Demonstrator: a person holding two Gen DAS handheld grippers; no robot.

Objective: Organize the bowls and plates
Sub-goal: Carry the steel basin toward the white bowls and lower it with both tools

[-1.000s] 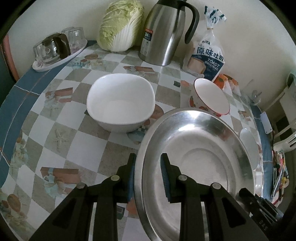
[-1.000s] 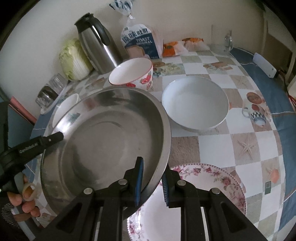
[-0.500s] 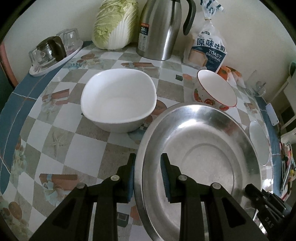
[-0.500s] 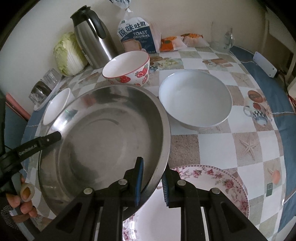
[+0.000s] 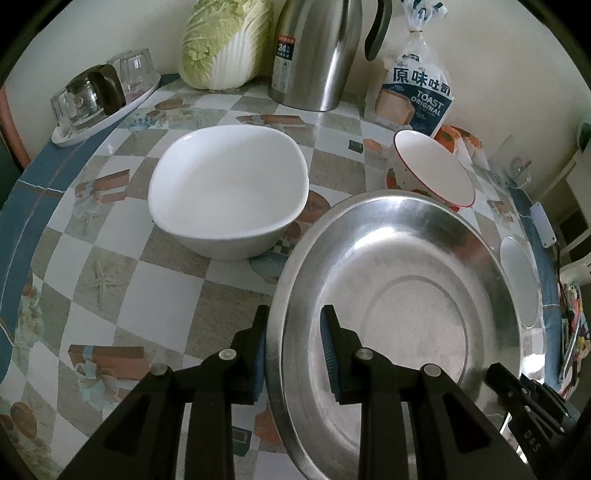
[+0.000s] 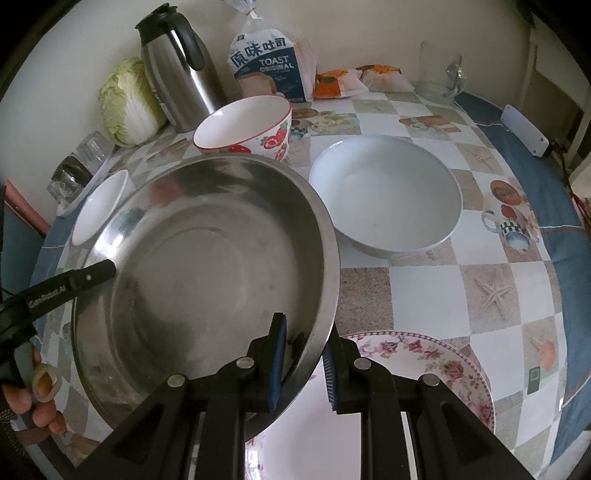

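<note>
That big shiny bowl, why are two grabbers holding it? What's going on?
A person is tidying the dishes. The left gripper and the right gripper each pinch the rim of the steel basin on opposite sides, holding it over the table and partly above the floral plate. A white bowl, a strawberry bowl and a round white bowl sit on the table nearby.

A plain cream wall backs a round table covered in checked, blue-bordered cloth.
</note>
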